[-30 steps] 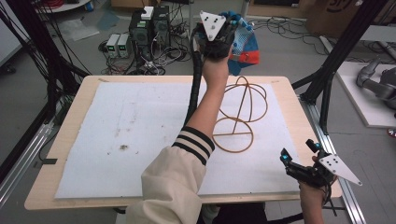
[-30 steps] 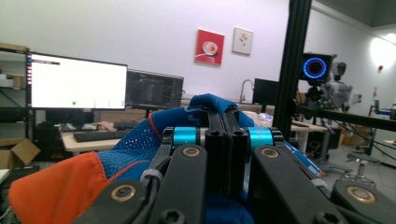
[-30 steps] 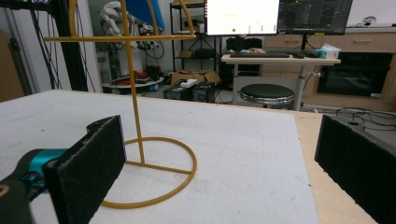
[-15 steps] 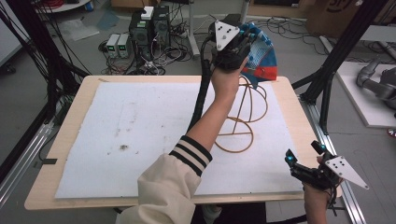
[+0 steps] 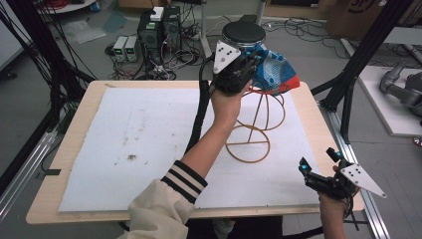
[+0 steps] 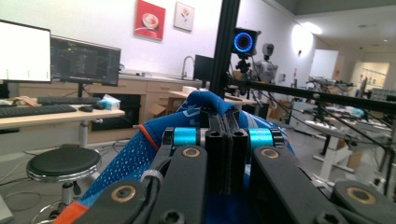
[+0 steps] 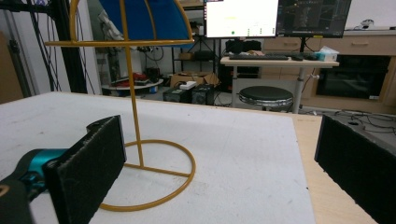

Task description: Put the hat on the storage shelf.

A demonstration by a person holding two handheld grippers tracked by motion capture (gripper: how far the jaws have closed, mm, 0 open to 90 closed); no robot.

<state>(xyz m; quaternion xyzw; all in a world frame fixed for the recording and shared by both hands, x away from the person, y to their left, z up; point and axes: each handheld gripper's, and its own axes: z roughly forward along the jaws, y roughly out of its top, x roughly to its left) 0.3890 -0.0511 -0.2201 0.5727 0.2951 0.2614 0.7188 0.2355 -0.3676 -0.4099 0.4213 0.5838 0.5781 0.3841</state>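
My left gripper (image 5: 247, 63) has its jaws pinched tight on one blue cap (image 5: 272, 73), up over the one yellow wire stand (image 5: 256, 127) near the table's (image 5: 74, 144) far edge. My right gripper (image 5: 318, 167) hovers at the near right corner, jaws wide apart, holding nothing.

Glossy yellow wire stand (image 5: 256, 130), blue mesh cloth cap (image 5: 271, 74), matt white mat (image 5: 129, 144), wooden table (image 5: 74, 119)

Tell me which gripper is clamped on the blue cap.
The left gripper, raised above the gold wire stand, jaws shut on the blue cap. The right gripper is open, holding nothing.
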